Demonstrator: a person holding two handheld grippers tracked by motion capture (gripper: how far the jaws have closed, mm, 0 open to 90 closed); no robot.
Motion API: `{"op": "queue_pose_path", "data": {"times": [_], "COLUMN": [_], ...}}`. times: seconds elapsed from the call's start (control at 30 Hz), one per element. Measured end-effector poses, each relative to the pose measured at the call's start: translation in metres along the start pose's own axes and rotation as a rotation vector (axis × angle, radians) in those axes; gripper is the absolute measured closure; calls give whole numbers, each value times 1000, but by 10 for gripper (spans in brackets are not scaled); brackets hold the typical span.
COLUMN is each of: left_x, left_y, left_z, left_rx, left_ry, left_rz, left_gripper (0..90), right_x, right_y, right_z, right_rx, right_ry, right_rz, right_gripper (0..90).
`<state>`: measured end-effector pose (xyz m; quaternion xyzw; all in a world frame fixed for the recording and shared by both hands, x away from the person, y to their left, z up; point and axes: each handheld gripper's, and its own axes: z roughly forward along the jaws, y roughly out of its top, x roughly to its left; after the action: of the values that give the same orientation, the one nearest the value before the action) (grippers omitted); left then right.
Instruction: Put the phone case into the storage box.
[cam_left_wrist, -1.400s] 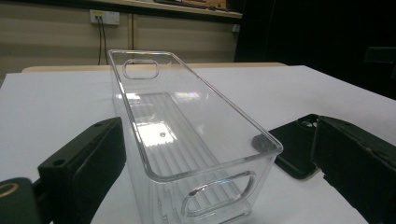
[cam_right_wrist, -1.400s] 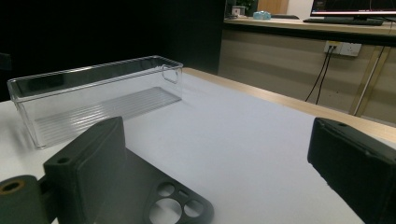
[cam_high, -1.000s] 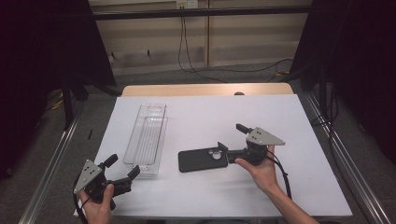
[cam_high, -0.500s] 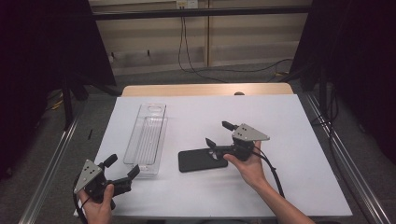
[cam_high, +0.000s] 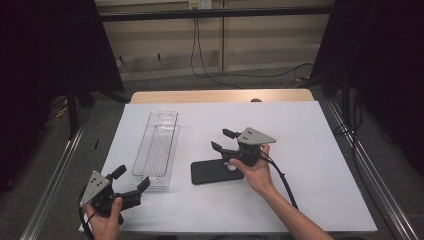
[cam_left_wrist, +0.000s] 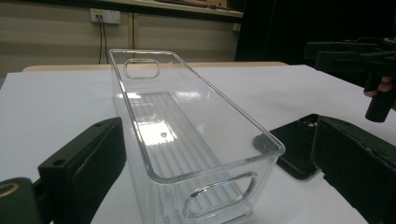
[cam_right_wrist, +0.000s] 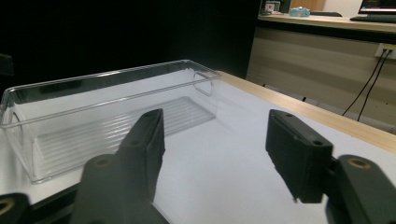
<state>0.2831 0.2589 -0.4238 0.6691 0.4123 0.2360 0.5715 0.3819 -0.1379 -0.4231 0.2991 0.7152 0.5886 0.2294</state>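
Note:
A long clear plastic bin (cam_high: 157, 147) lies lengthwise on the white table (cam_high: 310, 150), left of centre. A flat black phone (cam_high: 212, 172) lies just right of the bin's near end. My right gripper (cam_high: 221, 139) hovers over the phone's far right end, pointing left at the bin (cam_right_wrist: 107, 107). Its jaws have just been closing; they stand part open with nothing between them (cam_right_wrist: 219, 140). My left gripper (cam_high: 133, 176) rests open at the table's near left corner, facing the bin's near end (cam_left_wrist: 187, 135), with the phone (cam_left_wrist: 299, 149) to its right.
A wooden strip (cam_high: 220, 96) runs along the table's far edge. Metal rails (cam_high: 55, 175) flank both sides, with dark curtains beyond. A cable (cam_high: 280, 180) trails from the right gripper along the forearm. Bare table lies to the right of the phone.
The right gripper has moved left and a little farther away, from beside the phone to over its right end, and its jaws have narrowed. The left gripper has stayed put.

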Motion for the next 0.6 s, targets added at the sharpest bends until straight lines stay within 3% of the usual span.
{"op": "queue_pose_path", "data": {"times": [0.3, 0.37, 0.6], "left_x": [0, 0, 1], "left_y": [0, 0, -1], "left_z": [0, 0, -1], "left_rx": [0, -2, -3], "left_ry": [1, 1, 0], "left_rz": [1, -2, -2], "left_gripper": [32, 32, 32], "right_x": [-6, -6, -6], "right_y": [-1, -1, 2], "right_z": [10, 12, 21], "right_rx": [-1, 2, 61], "right_ry": [36, 39, 56], "right_rz": [27, 25, 31], "right_gripper": [611, 621, 840]}}
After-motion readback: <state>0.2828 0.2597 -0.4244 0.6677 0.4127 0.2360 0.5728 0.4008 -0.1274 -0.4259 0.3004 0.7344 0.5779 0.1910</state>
